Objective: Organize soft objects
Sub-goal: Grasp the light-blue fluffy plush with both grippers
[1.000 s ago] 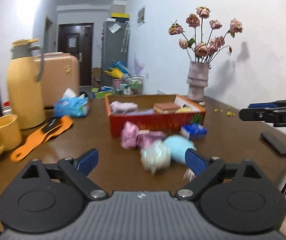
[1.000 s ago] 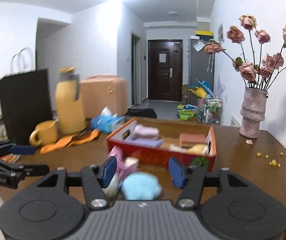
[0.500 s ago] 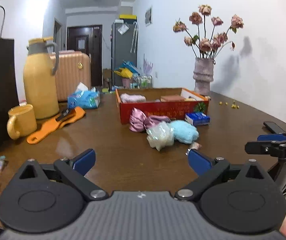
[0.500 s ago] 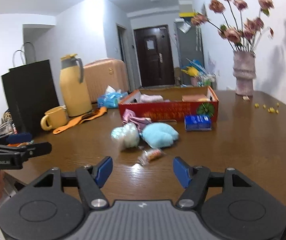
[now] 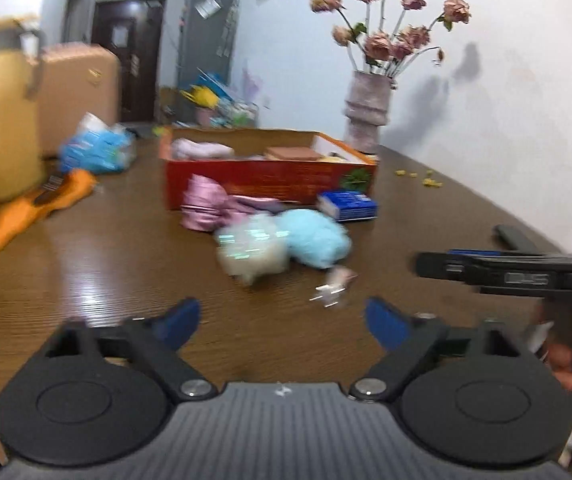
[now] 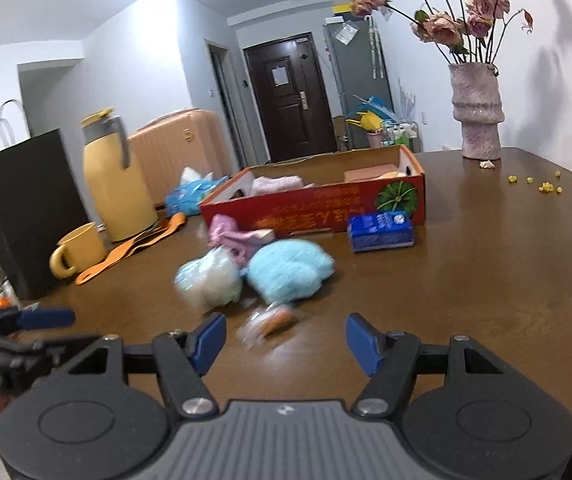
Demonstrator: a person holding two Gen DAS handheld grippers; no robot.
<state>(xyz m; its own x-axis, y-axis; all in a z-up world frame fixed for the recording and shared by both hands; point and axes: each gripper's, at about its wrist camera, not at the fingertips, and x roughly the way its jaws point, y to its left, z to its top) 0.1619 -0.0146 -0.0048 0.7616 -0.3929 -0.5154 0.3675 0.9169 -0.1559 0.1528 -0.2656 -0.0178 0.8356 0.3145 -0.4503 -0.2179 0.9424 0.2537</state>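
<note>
Sitting on the brown table [image 6: 466, 280], a blue puff [image 6: 288, 270] and white puff [image 6: 210, 278] touch, at 6 o'clock from the red box [image 6: 326, 210]. Left gripper [image 5: 282, 322] is closing, nothing between; right gripper [image 6: 284, 342] is wide, empty, snack wrapper [image 6: 272, 320] just ahead.

Glossy wood, soft fluff

Polished brown wooden table [image 6: 466, 280]; fluffy light-blue plush ball [image 6: 288, 270]; printed red cardboard box [image 6: 326, 210]; rough pink ceramic vase [image 6: 476, 112].

White walls [image 6: 134, 60], dark door [image 6: 286, 96]
</note>
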